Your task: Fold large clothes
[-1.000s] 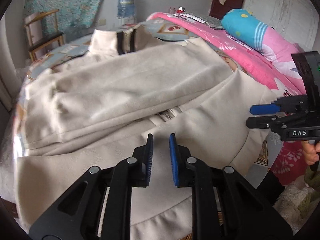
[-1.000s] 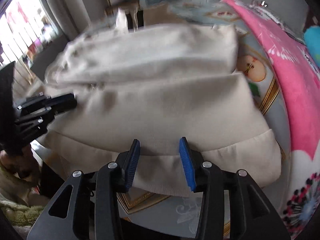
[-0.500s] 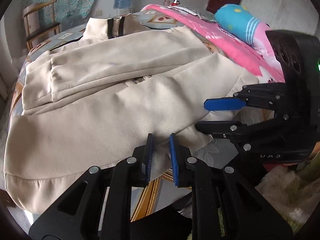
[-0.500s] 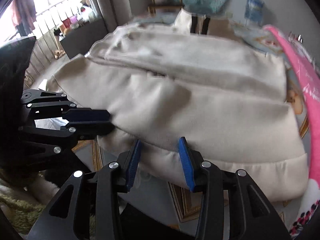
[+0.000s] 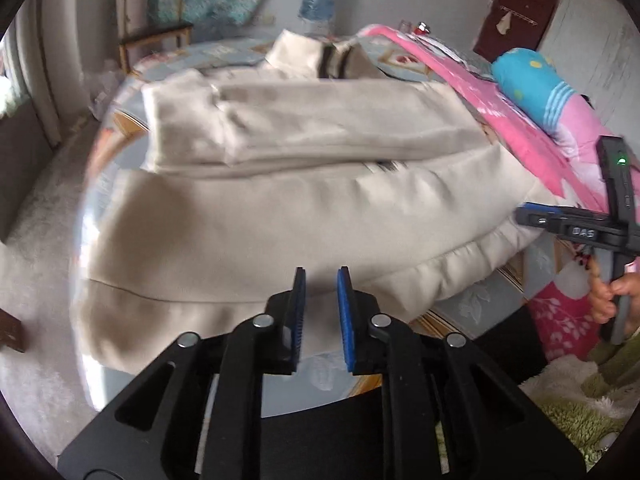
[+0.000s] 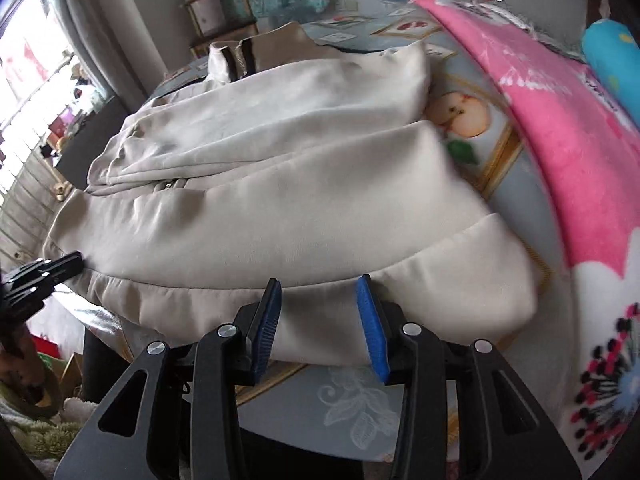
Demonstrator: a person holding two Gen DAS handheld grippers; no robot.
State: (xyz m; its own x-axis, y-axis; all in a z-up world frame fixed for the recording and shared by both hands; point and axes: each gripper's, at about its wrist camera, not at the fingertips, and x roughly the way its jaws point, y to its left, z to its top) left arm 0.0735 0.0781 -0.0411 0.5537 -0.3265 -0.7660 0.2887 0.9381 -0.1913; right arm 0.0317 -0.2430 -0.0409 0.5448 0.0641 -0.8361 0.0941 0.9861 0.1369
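Right wrist: jacket (image 6: 280, 208) hem near bed (image 6: 400, 412) edge.

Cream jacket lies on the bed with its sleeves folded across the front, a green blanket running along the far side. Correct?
Not quite: the blanket is pink, not green, as the right wrist view shows. The cream jacket does lie on the bed with its sleeves folded across the front.

Cream jacket (image 5: 280, 216) lies flat on the bed (image 6: 360, 400), sleeves folded across its body, collar at far end, hem at bed's near edge.
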